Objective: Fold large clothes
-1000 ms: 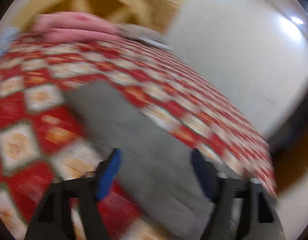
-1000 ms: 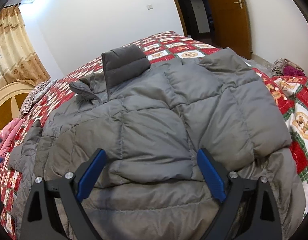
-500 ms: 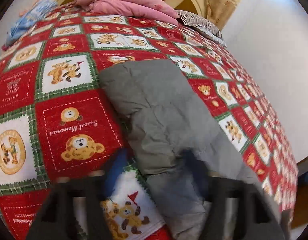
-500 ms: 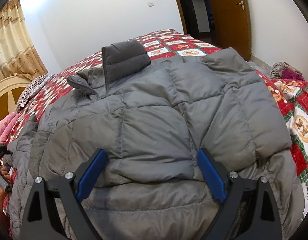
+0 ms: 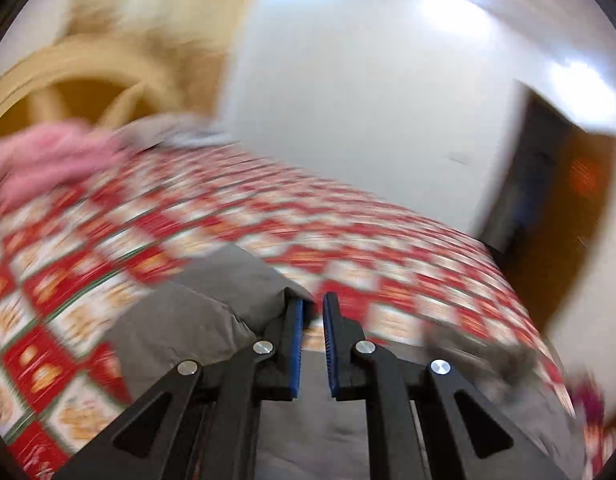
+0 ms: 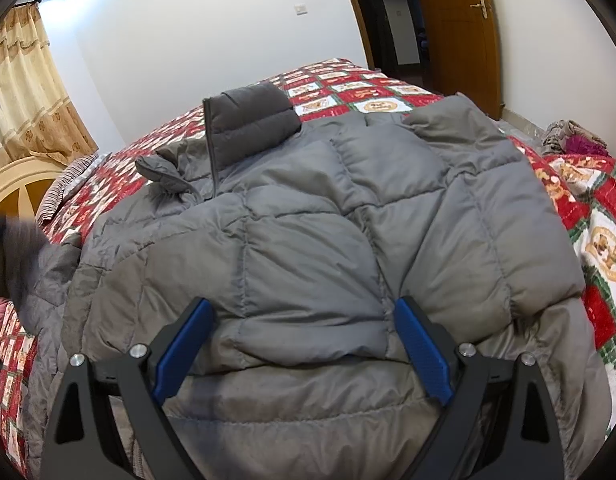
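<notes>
Pinching the sleeve [image 5: 211,304] at 10 o'clock with my near-closed left gripper [image 5: 312,312] to fold it over the jacket [image 6: 308,248]; grip uncertain. My right gripper [image 6: 303,344] hovers wide open, empty, ready to steady.

I count 1 grey jacket [image 6: 316,240] w/ 1 collar [image 6: 251,116], on 1 bed w/ 1 red patchwork quilt [image 6: 600,216]. 2 grippers of mine: left [image 5: 312,312], right [image 6: 303,320]. 1 curtain [image 6: 23,92], 1 headboard [image 6: 15,184], 1 door [image 6: 460,32], 1 pink blanket [image 5: 39,160], 1 heap of clothes on floor [image 6: 572,140].
</notes>
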Demonstrator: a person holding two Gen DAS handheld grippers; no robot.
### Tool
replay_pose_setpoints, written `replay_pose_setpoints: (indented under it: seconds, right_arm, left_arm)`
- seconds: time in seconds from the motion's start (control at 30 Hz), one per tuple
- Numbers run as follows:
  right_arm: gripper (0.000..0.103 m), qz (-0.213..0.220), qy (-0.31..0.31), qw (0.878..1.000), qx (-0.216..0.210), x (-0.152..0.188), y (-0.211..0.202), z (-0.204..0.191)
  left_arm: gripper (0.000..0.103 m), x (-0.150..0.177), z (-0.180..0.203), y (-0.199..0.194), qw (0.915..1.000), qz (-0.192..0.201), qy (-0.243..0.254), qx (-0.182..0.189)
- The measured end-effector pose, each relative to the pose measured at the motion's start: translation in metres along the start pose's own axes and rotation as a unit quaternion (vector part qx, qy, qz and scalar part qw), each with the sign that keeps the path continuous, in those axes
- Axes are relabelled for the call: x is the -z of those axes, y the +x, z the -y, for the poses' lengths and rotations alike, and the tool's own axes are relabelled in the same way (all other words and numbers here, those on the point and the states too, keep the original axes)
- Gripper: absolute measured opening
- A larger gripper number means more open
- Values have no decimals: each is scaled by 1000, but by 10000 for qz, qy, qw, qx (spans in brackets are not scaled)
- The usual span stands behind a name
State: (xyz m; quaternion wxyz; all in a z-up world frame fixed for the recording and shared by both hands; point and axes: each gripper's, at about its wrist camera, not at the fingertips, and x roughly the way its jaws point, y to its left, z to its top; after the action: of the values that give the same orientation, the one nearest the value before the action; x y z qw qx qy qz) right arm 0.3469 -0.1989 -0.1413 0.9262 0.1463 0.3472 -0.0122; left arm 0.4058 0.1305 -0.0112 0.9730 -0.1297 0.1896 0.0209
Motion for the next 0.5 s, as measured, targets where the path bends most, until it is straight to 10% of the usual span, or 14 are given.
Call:
replay_pose_setpoints:
  seconds: [0.27, 0.4, 0.5]
  right_arm:
    - [95, 37, 159, 9998, -149, 0, -2, 5]
    - [95, 42, 188, 9997, -178, 1, -3, 6]
    - [95, 34, 192, 9996, -183, 1, -3, 6]
  left_arm:
    - [10, 87, 149, -21, 9630, -634, 2039, 1644]
    - [10, 126, 150, -25, 9493, -1475, 1986, 1938]
    - [10, 125, 115, -41, 9611, -1558, 1389, 1807]
